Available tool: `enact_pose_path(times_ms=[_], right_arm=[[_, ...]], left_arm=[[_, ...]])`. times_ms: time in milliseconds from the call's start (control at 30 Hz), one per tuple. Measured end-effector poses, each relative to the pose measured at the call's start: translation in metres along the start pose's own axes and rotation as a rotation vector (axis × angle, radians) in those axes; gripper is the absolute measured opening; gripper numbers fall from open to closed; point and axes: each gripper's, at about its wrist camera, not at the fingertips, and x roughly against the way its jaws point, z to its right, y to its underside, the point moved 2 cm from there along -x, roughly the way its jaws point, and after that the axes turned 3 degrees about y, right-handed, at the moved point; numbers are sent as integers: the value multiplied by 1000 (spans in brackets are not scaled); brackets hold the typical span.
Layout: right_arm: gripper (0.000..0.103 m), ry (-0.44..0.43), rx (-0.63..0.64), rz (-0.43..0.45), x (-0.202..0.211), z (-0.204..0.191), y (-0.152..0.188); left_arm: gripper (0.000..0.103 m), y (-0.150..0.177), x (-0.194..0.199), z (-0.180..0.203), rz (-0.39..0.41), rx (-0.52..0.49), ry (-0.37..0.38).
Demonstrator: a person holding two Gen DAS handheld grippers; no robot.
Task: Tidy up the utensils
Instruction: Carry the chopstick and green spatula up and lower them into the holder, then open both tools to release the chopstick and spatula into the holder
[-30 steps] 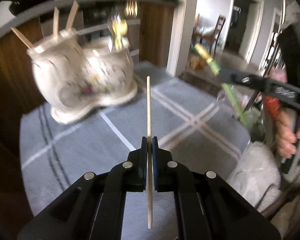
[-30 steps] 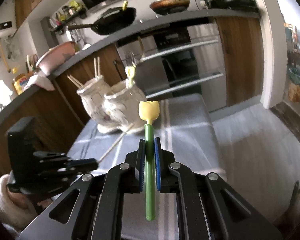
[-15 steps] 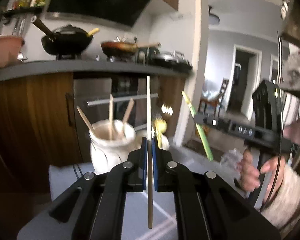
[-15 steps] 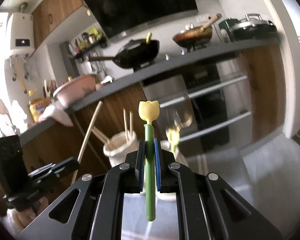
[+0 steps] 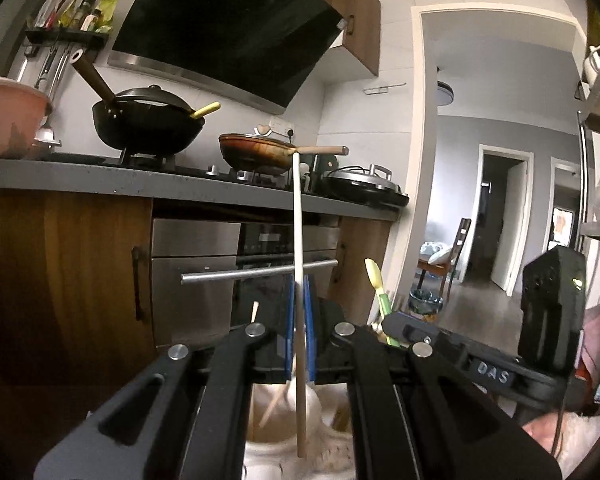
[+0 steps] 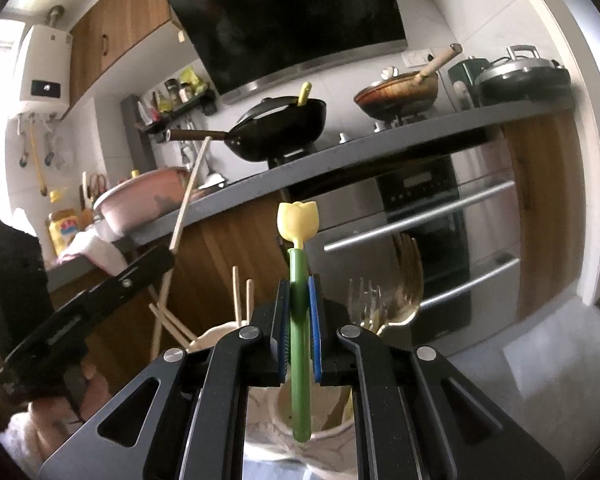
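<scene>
My left gripper (image 5: 299,300) is shut on a wooden chopstick (image 5: 298,216), held upright with its lower end over the mouth of a white ceramic holder (image 5: 268,446) that has other chopsticks in it. My right gripper (image 6: 299,300) is shut on a green utensil with a yellow tulip-shaped end (image 6: 299,222), its lower end over the mouth of the second holder pot (image 6: 324,432), where gold forks (image 6: 404,280) stand. The right gripper (image 5: 396,320) shows in the left wrist view, the left gripper (image 6: 148,264) in the right wrist view.
Behind the holders is a wood cabinet front with an oven (image 6: 440,216) and its bar handles. On the grey counter (image 5: 100,176) stand a black wok (image 5: 148,120), a brown pan (image 5: 256,154) and a pink pot (image 5: 8,116). A doorway (image 5: 500,216) opens at right.
Both grippers have tilted up and moved in over the holders. The table cloth has left view, and the utensils' lower ends now hang over the pot mouths.
</scene>
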Motion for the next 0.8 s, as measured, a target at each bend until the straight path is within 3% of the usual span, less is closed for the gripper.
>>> enact_pose_path(times_ms=[367,800], right_arm=[[10,3,14,-29,-22,4,17],[10,30,91,-72,-14,0,40]], left_arm=[[5,28,-25,6,-11,-97,-44],[5,47,18,3,-63,-81,-57]])
